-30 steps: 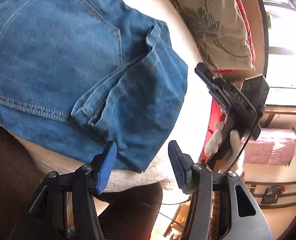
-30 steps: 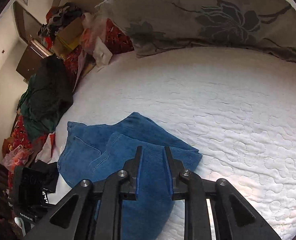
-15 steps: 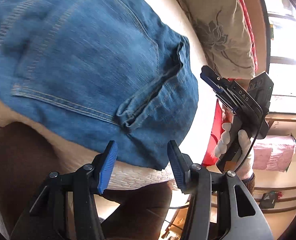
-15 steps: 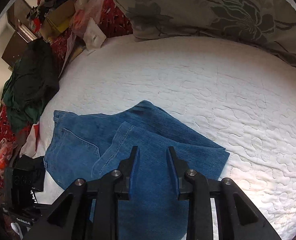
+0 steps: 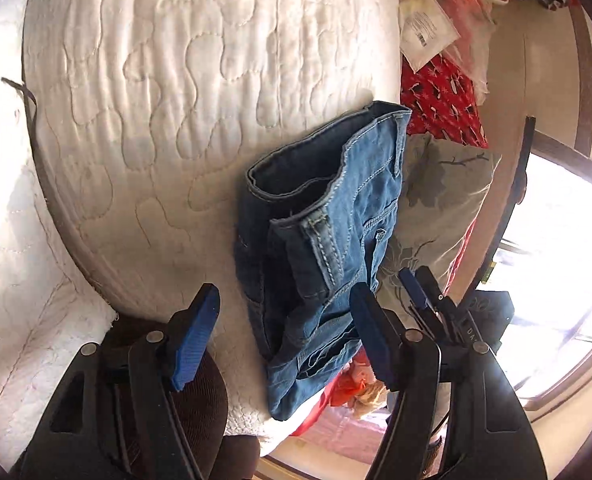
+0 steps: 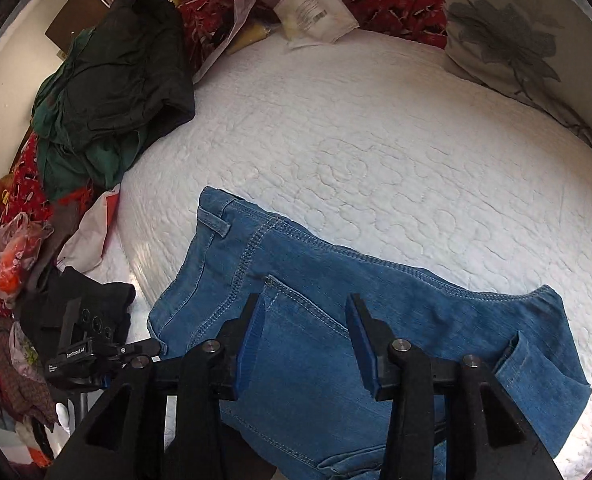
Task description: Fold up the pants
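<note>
**Folded jeans lying at the mattress edge**

The blue denim pants [image 6: 396,320] are seen folded into a compact bundle on the white quilted mattress [image 6: 376,152], close to its near edge. In the left wrist view the waistband [image 5: 296,184] is shown gaping open, its dark inner side exposed, with a belt loop and pale topstitching beside it. In the right wrist view a back pocket seam and a second belt loop are shown, and the folded legs are layered beneath the seat. The cloth is creased but lies flat.

The left gripper [image 5: 284,332] is held with its jaws spread wide, having just been opening, and nothing is pinched between them. The right gripper [image 6: 304,340] is held above the denim, its jaws also parted after opening, with no fabric clamped. A floral pillow [image 6: 516,40] lies at the mattress's far side.
</note>
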A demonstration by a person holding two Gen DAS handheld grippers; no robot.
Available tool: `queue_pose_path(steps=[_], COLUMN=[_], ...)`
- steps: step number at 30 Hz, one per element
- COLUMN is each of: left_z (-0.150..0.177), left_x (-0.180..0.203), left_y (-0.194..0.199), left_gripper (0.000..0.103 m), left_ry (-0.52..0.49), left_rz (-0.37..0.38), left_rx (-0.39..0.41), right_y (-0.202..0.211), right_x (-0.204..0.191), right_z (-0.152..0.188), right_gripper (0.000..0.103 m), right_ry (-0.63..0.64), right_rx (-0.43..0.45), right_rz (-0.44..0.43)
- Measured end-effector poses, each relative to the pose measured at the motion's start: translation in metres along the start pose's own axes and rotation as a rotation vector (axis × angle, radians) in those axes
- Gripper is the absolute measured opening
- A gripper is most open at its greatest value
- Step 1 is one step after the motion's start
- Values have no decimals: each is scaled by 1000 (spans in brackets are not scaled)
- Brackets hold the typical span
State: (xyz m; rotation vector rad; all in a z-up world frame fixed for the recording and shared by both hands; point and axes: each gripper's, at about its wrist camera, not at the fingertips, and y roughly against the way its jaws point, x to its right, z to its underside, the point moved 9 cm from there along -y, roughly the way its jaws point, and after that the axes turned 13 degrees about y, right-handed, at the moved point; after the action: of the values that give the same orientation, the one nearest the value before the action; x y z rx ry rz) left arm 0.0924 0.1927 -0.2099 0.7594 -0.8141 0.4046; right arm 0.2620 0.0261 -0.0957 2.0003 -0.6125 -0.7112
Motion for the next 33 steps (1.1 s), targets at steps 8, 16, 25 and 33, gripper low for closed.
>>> queue_pose_path(steps=[8, 16, 25, 33], left_z=[27, 11, 13, 36], left_x=[10, 20, 25, 52], left_y=[-23, -32, -34, -20], left_gripper=[67, 76, 61, 37], left_ry=[-29, -12, -27, -198], left_rz=[-13, -48, -111, -132], left_rx=[-54, 1, 24, 82], right_y=[-53, -124, -137, -81], right_x=[-30, -68, -100, -105], right_z=[-54, -83, -82, -78], right_gripper=[54, 57, 13, 11], right_ry=[207, 440, 624, 588], right_rx=[-103, -234, -254, -131], right_rz=[33, 11, 34, 38])
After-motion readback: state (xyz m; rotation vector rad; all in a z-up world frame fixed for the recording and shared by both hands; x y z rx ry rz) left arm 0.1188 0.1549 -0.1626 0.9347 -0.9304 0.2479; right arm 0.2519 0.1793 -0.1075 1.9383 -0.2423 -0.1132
